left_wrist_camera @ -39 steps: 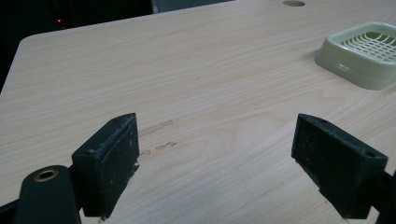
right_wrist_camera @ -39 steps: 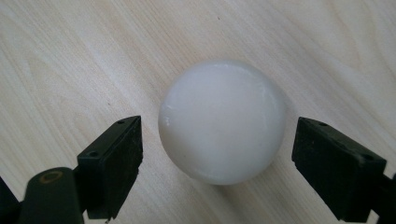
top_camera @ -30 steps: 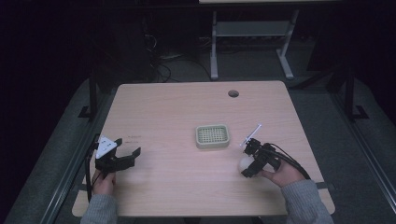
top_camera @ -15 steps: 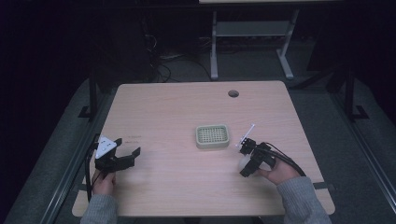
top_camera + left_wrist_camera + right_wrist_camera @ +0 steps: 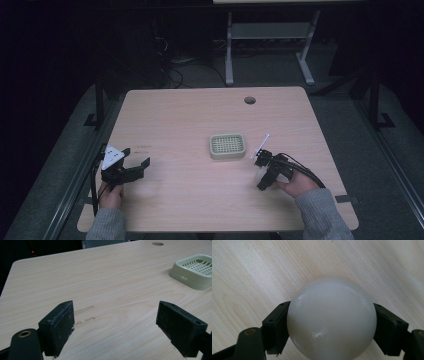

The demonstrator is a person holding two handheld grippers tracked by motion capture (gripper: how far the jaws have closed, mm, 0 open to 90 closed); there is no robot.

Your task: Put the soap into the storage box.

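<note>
A smooth white ball (image 5: 329, 302) sits between the two black jaws of my right gripper (image 5: 332, 315), which press on its left and right sides just above the wooden table (image 5: 249, 270). The high view shows this right gripper (image 5: 263, 172) near the table's front right, with the ball (image 5: 259, 174) a pale spot at its tips. A pale green slotted dish (image 5: 227, 145) lies at mid-table, just left of that gripper. At the front left, my left gripper (image 5: 137, 159) rests open with nothing between its jaws. In its own view the left gripper (image 5: 116, 312) points toward the dish (image 5: 197, 270).
A round cable hole (image 5: 250, 100) sits in the tabletop near the far edge. Faint scuff marks (image 5: 83, 315) lie on the wood ahead of the left gripper. A desk frame (image 5: 270, 45) and cables stand on the dark floor beyond the table.
My right gripper has shifted slightly left, toward the dish, with the ball between its jaws. The left gripper has stayed put.
</note>
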